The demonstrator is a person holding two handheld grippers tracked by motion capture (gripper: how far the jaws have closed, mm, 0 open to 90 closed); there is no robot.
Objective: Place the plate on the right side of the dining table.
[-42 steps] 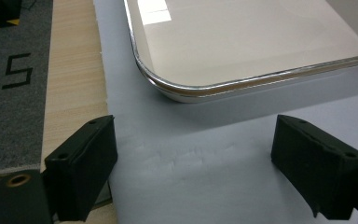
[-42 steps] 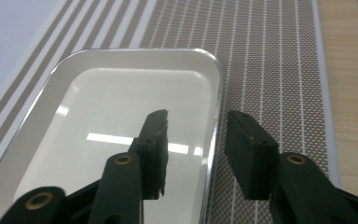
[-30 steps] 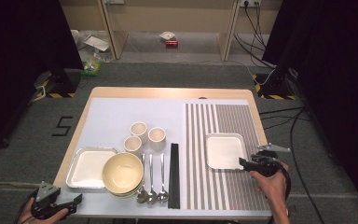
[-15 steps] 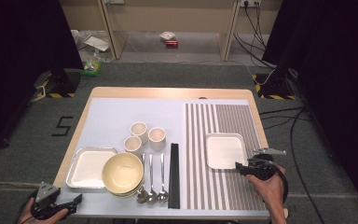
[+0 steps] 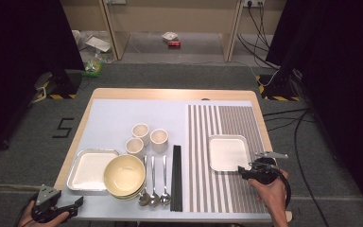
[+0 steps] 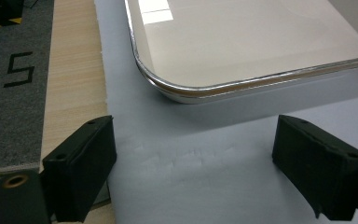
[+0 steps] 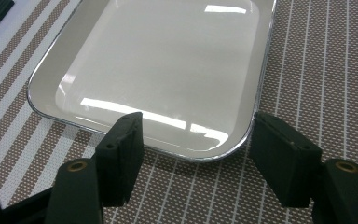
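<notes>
At the near left corner of the table [image 5: 170, 94], the left gripper [image 5: 78, 202] rests in the person's hand with its jaws spread wide and nothing between them; they point toward the left tray [image 6: 242, 51], which lies just beyond them on the pale blue mat [image 5: 113, 118]. At the near right, the right gripper [image 5: 240, 170] sits at the near right corner of the right tray [image 7: 168, 60]. Its jaws have just been opening and now stand well apart, one over the tray's near edge and the other just off its corner, pressing on nothing. This tray lies flat on the striped mat [image 5: 217, 189], toward its right side.

Between the two trays, going left to right along the near part of the table, stand a stack of yellow bowls [image 5: 124, 176] touching the left tray, three spoons [image 5: 153, 189] side by side, and black chopsticks [image 5: 176, 177] running near to far beside the striped mat's edge. Just beyond the spoons stand three small cups [image 5: 146, 137] in a cluster. None of these lies between either gripper and its tray.
</notes>
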